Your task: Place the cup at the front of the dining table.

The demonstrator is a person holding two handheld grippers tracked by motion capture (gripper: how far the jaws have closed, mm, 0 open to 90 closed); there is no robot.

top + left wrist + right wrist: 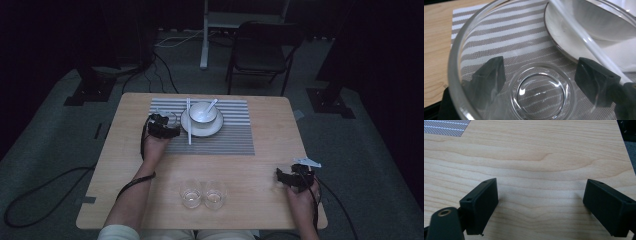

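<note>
Over on the striped placemat (235,134), the left gripper (167,125) is at work, its fingers (489,76) clamped on a clear glass cup (499,75), one finger inside the wall and one outside. From the left gripper view we look straight down into the cup: thick round base, tall transparent wall, rim curving wide around the frame, empty as far as I can tell, with the stripes of the mat showing right through the bottom. It sits at the left part of the mat, just beside the white plate (186,126) that carries the bowl (202,112) with a spoon (212,104) leaning in it. A long pale chopstick (189,122) lies across the plate's left edge, close to the cup; whether it touches the glass I cannot tell.

So where does the setting stand? Plate, bowl, spoon and chopstick look placed. One cup is at the mat and in the grip, and I cannot tell whether its base is fully down on the fabric yet. What looks left: letting go of this cup, and then dealing with the two glass cups (202,194) waiting side by side at the near edge of the bench (125,200).

Down at the right near corner, the right gripper (289,176) rests with fingers (480,202) spread wide and nothing between them, bare wood beneath.
</note>
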